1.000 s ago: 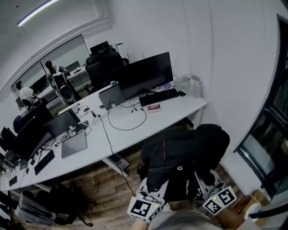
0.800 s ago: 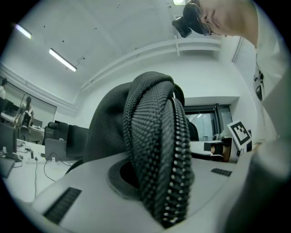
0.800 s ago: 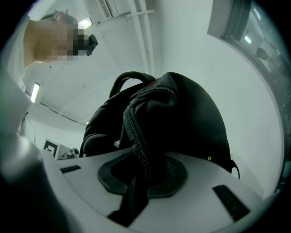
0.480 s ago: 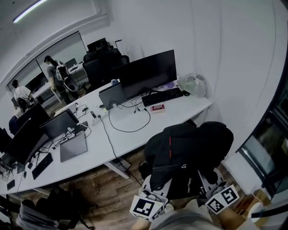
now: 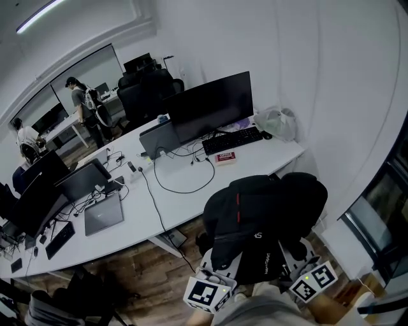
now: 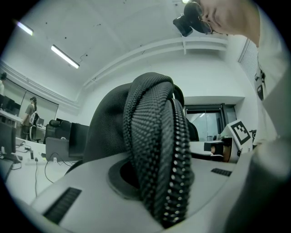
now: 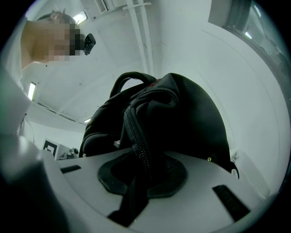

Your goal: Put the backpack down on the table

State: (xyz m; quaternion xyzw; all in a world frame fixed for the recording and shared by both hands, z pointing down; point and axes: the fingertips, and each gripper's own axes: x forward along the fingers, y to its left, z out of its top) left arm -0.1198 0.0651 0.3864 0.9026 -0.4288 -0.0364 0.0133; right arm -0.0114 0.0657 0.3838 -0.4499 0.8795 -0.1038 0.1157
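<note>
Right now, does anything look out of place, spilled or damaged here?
Nothing spilled or damaged. The backpack is off the table, in the air beside it, gripped by left tongs and right tongs.

White walls (image 5: 319, 63) close the room, with a dark window (image 5: 386, 191) at the right. A long white table (image 5: 172, 204) stands on wood flooring (image 5: 140, 274), black office chairs (image 5: 150, 89) on its far side, a strip light (image 5: 38, 16) overhead.

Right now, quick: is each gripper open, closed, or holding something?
Left gripper: jaws closed on the backpack strap.
Right gripper: jaws closed on the backpack, along its zipper.
</note>
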